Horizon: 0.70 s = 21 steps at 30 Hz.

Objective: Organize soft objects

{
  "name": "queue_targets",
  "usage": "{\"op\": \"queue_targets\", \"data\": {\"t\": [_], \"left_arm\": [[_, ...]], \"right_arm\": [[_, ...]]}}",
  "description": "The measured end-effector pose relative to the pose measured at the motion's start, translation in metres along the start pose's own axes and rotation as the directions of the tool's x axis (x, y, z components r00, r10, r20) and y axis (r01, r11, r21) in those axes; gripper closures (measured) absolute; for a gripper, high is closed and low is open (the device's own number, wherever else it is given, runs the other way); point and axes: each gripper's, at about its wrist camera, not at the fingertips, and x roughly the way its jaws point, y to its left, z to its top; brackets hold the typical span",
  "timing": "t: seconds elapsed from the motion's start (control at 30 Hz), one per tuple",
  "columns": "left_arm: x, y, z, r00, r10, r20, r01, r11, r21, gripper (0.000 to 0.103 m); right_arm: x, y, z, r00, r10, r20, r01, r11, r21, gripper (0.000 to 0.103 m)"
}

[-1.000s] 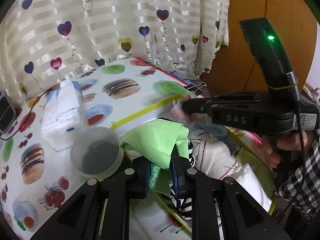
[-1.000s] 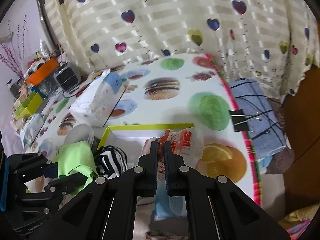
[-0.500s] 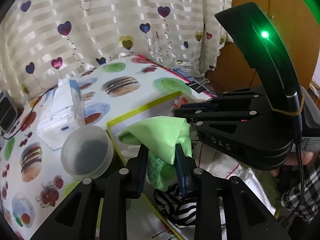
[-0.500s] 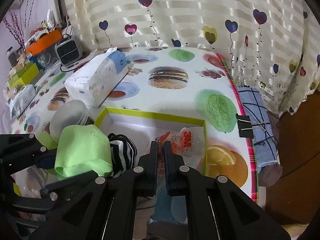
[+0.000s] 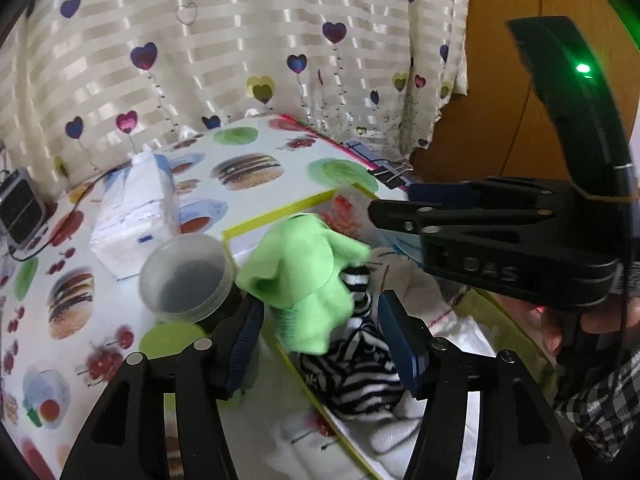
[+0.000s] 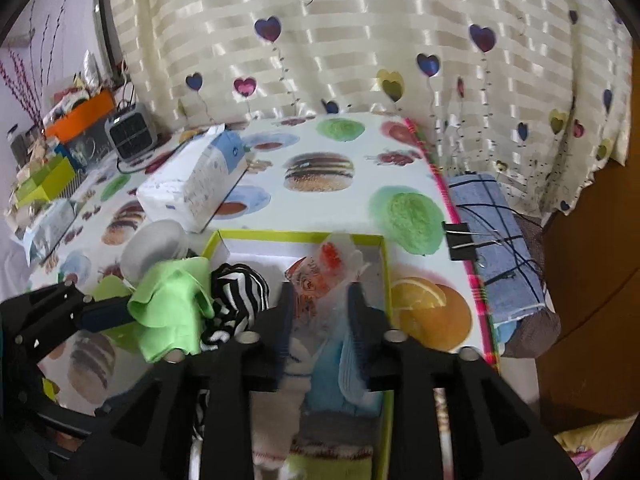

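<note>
Your green cloth (image 5: 304,276) is crumpled into a loose bunch at the near left edge of the yellow-rimmed box (image 6: 386,264), draped over a black-and-white striped garment (image 5: 360,364) that lies bunched inside the box. Beside the stripes you have a cream sock (image 5: 412,284) with a thin red line. Toward the far right corner sits a clear plastic packet (image 6: 328,272) printed in red, above a pale blue item (image 6: 332,388).
</note>
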Motion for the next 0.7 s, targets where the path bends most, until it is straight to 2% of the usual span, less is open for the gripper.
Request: {"op": "queue_targets", "data": {"t": [0.17, 0.4, 0.53, 0.7], "left_arm": [[-0.019, 0.003, -0.011, 1.0, 0.003, 0.009, -0.003, 0.999, -0.036, 0.041], [-0.049, 0.0, -0.038, 0.998, 0.054, 0.014, -0.053, 0.998, -0.036, 0.041], [-0.064, 0.002, -0.058, 0.996, 0.088, 0.019, -0.087, 0.995, -0.048, 0.041], [-0.071, 0.001, -0.083, 0.995, 0.099, -0.005, -0.099, 0.993, -0.062, 0.041]], "right_arm": [[-0.028, 0.009, -0.011, 0.999, 0.003, 0.045, -0.004, 1.0, 0.028, 0.06], [-0.062, 0.026, -0.044, 0.997, -0.018, 0.08, 0.011, 0.997, 0.078, 0.06], [-0.078, 0.035, -0.071, 0.995, -0.089, 0.051, 0.084, 0.991, 0.1, 0.06], [-0.094, 0.048, -0.109, 0.993, -0.115, 0.026, 0.111, 0.988, 0.105, 0.06]]}}
